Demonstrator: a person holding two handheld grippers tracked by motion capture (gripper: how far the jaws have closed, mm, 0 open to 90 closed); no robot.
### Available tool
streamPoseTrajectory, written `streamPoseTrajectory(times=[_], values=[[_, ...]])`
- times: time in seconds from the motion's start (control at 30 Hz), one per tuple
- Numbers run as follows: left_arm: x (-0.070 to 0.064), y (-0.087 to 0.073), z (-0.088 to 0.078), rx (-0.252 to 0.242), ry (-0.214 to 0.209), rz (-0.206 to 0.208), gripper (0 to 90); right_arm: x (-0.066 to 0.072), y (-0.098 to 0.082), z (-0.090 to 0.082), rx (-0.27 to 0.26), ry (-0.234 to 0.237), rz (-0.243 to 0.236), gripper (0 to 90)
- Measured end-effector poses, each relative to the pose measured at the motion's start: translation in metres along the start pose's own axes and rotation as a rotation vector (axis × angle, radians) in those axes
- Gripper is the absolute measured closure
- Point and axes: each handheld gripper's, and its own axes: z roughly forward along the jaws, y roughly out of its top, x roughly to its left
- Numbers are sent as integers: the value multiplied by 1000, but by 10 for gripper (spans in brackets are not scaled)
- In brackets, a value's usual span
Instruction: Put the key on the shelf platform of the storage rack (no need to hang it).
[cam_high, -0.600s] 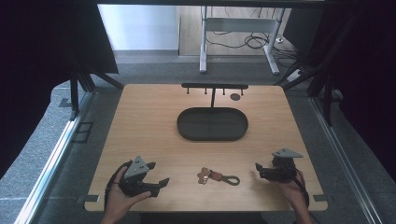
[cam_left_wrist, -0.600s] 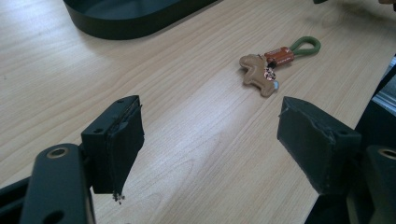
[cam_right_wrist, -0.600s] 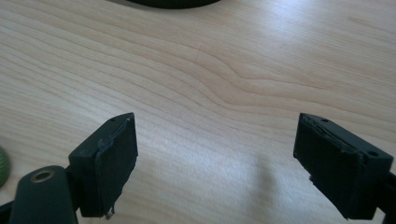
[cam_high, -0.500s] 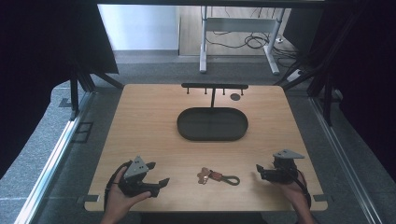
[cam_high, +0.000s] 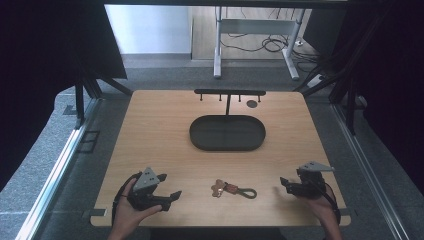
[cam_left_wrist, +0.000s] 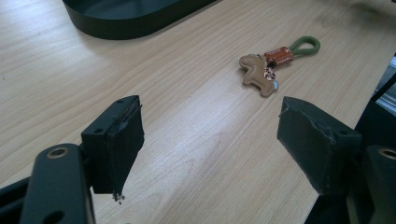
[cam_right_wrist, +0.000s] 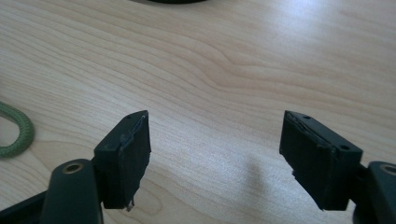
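- Light wood is what I see across the whole table (cam_high: 150, 130); the keychain (cam_high: 233, 189) lies flat on it near the front edge, between my two grippers and touching neither.
- In the left gripper view the keychain (cam_left_wrist: 269, 65) resolves as a tan animal-shaped tag, a brown-orange sleeve and a green cord loop; printing on the sleeve is too small to read.
- The right gripper view cuts the keychain off at its left edge, leaving an arc of the green loop (cam_right_wrist: 16, 130).
- Left gripper (cam_high: 170, 196): jaws spread wide, nothing between them, bare wood underneath.
- Right gripper (cam_high: 284, 184): jaws likewise released and empty, well apart from the loop.
- A dark oval tray (cam_high: 200, 139) sits at mid-table; the left gripper view crops it to a rim section.
- Behind the tray stands a black hook rack (cam_high: 229, 92), with a small dark disc (cam_high: 252, 103) beside it that I cannot identify.
- Both of my forearms are cut off by the bottom edge in the high view.
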Motion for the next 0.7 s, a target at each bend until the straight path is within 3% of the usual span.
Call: streamPoseTrajectory(times=[0.3, 0.53, 0.7], values=[[1, 0, 3, 7, -2, -6, 229, 0, 2, 3, 19, 21, -12, 281], [7, -1, -4, -9, 12, -22, 229, 3, 19, -6, 20, 51, -41, 287], [6, -1, -4, -11, 0, -22, 229, 11, 35, -12, 64, 104, -106, 300]])
